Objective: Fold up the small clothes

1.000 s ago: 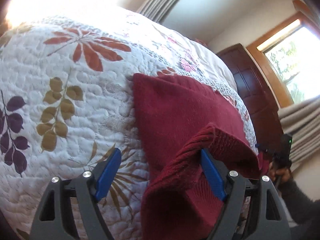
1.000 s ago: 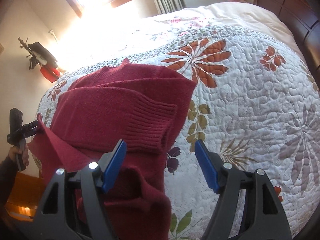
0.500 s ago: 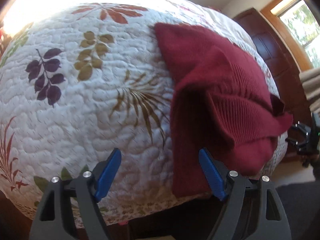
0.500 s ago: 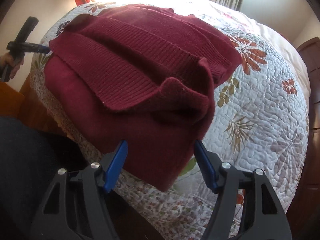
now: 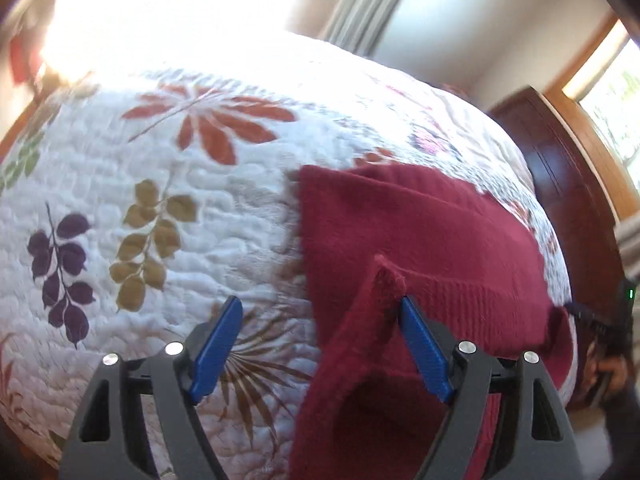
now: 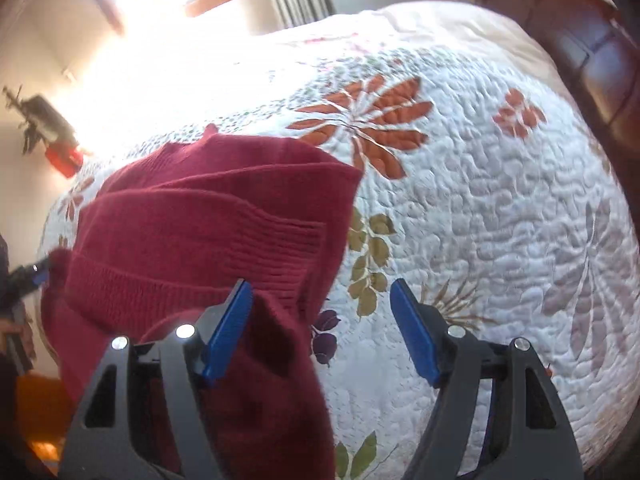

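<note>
The red sweater (image 5: 420, 232) lies partly folded on the bed's quilt (image 5: 160, 184), near the edge of the bed closest to the person. Both jaws are spread wide and pinch nothing. In the left wrist view a raised corner of knit stands between the jaws of the left gripper (image 5: 320, 340), close to the right finger. In the right wrist view the hem bunches against the left finger of the right gripper (image 6: 320, 320). The sweater seems to run long from the near edge toward the headboard (image 6: 580, 40). I judge both grippers equally near. Much open quilt lies beside the sweater for folding forward.
</note>
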The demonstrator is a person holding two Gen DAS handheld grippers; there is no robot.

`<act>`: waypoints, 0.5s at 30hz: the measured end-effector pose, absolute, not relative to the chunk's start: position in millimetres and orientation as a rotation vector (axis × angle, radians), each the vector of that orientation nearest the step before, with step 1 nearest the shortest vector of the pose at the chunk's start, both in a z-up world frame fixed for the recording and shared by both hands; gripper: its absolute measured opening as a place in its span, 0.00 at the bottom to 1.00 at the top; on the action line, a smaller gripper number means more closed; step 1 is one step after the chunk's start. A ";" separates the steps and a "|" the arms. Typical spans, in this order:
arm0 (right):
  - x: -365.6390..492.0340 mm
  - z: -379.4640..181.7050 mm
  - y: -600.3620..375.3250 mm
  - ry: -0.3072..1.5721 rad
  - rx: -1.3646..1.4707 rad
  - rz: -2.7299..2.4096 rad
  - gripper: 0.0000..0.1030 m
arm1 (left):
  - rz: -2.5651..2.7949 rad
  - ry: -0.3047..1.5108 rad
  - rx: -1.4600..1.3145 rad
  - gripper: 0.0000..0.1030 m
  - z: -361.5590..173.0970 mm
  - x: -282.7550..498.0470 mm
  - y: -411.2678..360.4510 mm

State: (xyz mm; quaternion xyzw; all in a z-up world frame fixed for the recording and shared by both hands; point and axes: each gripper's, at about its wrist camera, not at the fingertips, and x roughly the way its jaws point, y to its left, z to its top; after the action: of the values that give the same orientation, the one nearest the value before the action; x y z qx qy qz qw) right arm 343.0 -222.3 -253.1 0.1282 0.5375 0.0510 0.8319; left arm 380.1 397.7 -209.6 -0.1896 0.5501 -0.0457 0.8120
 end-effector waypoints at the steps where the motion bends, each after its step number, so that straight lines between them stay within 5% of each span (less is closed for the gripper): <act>1: 339.0 -250.7 -229.5 1.140 0.294 0.105 0.68 | -0.084 1.176 -0.441 0.77 -208.8 379.1 406.3; 4: 307.5 -224.9 -225.2 1.084 0.185 0.204 0.68 | -0.186 1.124 -0.438 0.78 -190.8 361.8 420.9; 15: 213.0 -217.7 -85.0 0.744 -1.046 0.591 0.71 | -0.550 1.244 0.441 0.78 -190.6 281.4 335.8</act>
State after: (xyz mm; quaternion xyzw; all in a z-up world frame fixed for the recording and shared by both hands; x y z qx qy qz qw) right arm 213.0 -85.0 -217.7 -0.4808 0.3417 0.2714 0.7606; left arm 281.4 335.8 -190.6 0.2022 0.5702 -0.2521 0.7553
